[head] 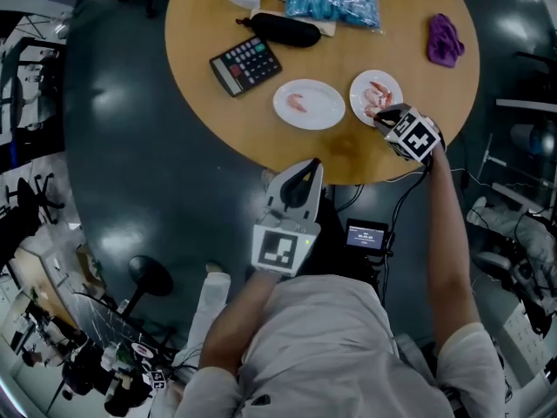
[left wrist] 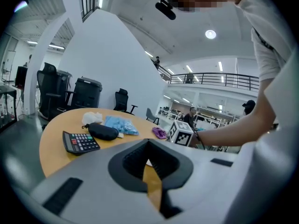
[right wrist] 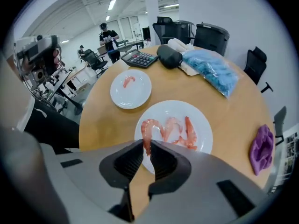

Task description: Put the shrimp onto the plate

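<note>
— Status, right gripper (right wrist: 146, 148)?
— Clamped on one shrimp (right wrist: 145, 130): thin end nipped between the jaws, curled body sticking out past the tips. Sits over near rim of the full plate (right wrist: 205, 125), w/ a few more lying there. Can't tell if lifted clear yet.
— And left gripper (left wrist: 148, 146)?
— Closed, nothing in it. Parked off the table (head: 200, 50) edge, close to the body. Prob. not needed.
— Where to, then?
— Prob. the other plate (right wrist: 117, 97), just beside, on the left. Already carries a lone shrimp (right wrist: 128, 81).
— Tips for the carry?
— Keep squeeze steady but light; looks soft & slippery, held by very little. Lift clear of the rim first, then travel low & level, no swinging. Stop over a bare patch, lower till touching, then let go. Avoid dropping from height: could bounce or slide off.
</note>
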### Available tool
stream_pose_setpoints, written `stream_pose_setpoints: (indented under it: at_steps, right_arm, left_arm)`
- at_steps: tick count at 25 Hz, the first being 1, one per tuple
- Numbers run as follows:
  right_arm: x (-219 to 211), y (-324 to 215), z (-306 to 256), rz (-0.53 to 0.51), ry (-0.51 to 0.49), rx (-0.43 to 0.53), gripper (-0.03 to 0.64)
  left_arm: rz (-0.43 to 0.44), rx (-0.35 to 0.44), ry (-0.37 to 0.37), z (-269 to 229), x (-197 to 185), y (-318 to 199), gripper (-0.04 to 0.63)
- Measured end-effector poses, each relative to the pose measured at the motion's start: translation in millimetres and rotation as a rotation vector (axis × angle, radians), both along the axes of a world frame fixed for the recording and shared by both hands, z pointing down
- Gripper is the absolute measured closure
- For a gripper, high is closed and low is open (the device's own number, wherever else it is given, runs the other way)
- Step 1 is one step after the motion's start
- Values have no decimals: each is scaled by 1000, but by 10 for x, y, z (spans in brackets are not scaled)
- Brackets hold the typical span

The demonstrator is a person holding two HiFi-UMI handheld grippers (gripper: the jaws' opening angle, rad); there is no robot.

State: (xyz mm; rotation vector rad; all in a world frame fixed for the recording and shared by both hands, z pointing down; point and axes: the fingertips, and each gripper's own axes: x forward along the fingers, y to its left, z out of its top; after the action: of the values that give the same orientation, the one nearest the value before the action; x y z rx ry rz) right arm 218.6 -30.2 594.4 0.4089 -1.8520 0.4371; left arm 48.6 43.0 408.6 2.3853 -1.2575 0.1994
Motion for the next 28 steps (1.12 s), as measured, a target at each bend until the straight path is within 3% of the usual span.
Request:
stream_pose_setpoints:
  at_steps: [5, 12, 17, 20, 24, 26, 28]
  right_arm:
    - [-73, -70, 150, 14, 10, -72, 561]
    - [-96, -86, 179, 51, 9, -99, 560]
    - [-28, -105, 21, 62, 24, -79, 540]
    - [-69, -167, -191, 128, -18, -7, 538]
    - [-738, -202, -545, 245, -222, 99, 540]
    - [-1169, -172, -511, 214, -258, 90, 540]
    - [-1493, -154, -379, 150, -230, 58, 538]
  left_arm:
    - [-14, -2, -6, 42, 43, -41, 588]
    - [-14, 5, 3, 57, 45, -124, 588]
    - [-19, 11, 7, 31, -7, -195, 588]
    - [-27, 26, 6, 13, -51, -246, 588]
    - [-67, 13, 13, 20, -181, -316, 588]
    - [-83, 6, 13, 50, -259, -365, 588]
    - [-87, 10, 8, 57, -319, -402, 588]
